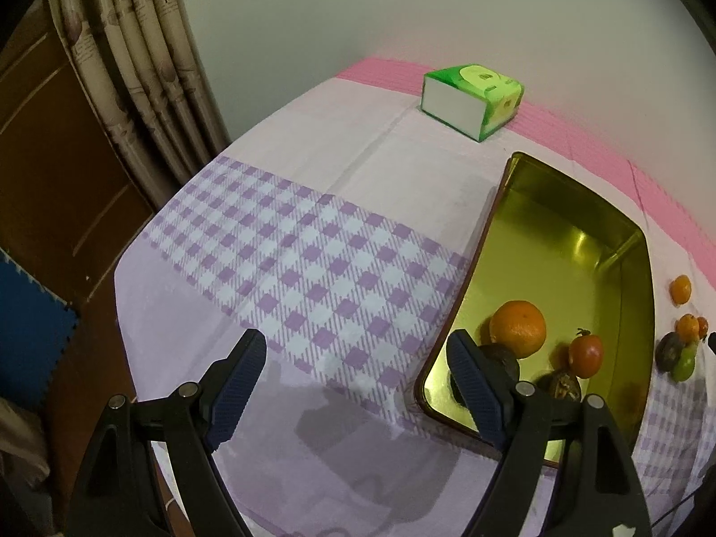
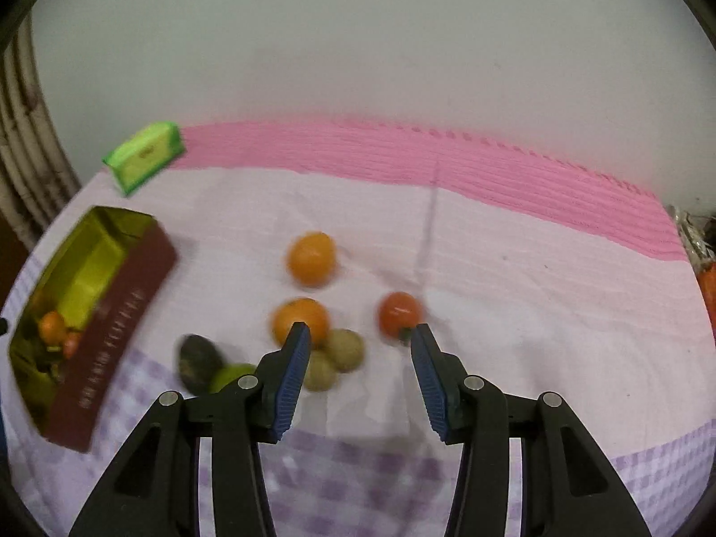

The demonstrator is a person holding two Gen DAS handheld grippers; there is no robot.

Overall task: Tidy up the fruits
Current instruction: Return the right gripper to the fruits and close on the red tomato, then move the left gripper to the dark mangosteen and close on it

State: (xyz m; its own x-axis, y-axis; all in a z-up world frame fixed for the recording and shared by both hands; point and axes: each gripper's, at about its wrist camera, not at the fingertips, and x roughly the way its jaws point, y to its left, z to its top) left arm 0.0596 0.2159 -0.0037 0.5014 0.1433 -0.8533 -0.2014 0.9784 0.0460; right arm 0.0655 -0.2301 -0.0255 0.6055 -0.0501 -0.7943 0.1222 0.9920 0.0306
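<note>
A gold-lined tin box (image 1: 626, 277) with dark red outer walls (image 2: 116, 335) holds an orange (image 1: 517, 322), a red tomato-like fruit (image 1: 585, 355) and dark fruits. My left gripper (image 1: 355, 367) is open and empty above the cloth, just left of the box. My right gripper (image 2: 360, 358) is open and empty above loose fruit: two oranges (image 2: 312, 258) (image 2: 300, 318), a red fruit (image 2: 399, 313), two brownish-green fruits (image 2: 344, 349), a dark fruit (image 2: 199, 360) and a green one (image 2: 230, 376).
A green tissue pack (image 1: 474, 98) lies at the back of the table; it also shows in the right wrist view (image 2: 145, 156). The purple-checked cloth (image 1: 313, 268) covers the table against a white wall. Curtains (image 1: 143, 67) and a dark floor lie left of the table edge.
</note>
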